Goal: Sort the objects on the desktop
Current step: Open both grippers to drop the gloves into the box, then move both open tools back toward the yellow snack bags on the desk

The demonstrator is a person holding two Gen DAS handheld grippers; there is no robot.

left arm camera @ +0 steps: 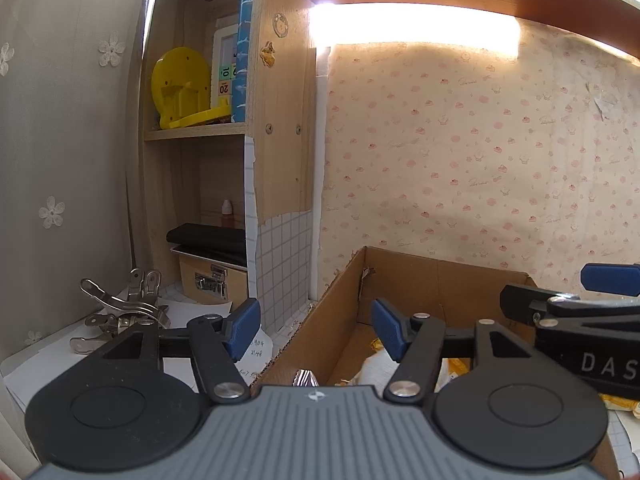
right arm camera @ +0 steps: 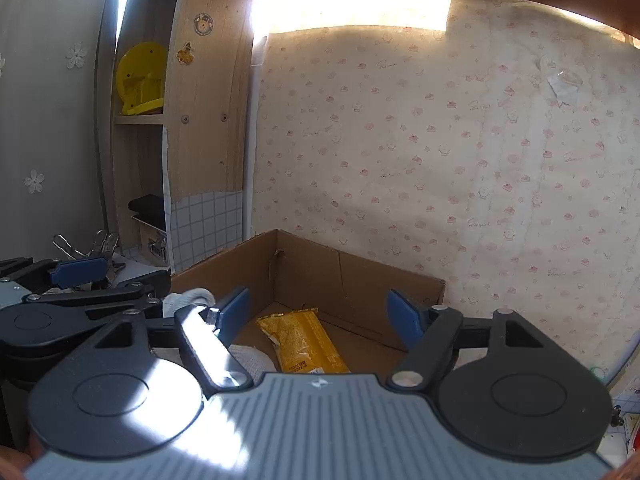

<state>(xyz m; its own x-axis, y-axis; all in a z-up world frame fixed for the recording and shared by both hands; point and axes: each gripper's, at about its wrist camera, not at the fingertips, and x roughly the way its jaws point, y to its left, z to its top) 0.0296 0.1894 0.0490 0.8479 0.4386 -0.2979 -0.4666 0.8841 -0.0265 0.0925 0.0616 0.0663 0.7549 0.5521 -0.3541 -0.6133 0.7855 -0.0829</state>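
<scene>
Overhead, both grippers — left gripper point(left arm camera: 316, 326), right gripper point(right arm camera: 318, 312) — agape above cardboard box point(right arm camera: 360, 280).

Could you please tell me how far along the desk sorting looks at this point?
Partly done: a yellow packet and something white already lie in the cardboard box. Nothing is in hand; the left gripper and right gripper are both open and empty. The metal clips remain on the desk.

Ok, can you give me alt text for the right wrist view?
The open right gripper hovers empty over a cardboard box holding a yellow snack packet and something white at its left edge. Beyond are pink-patterned wallpaper, the left gripper and metal clips at left.
</scene>
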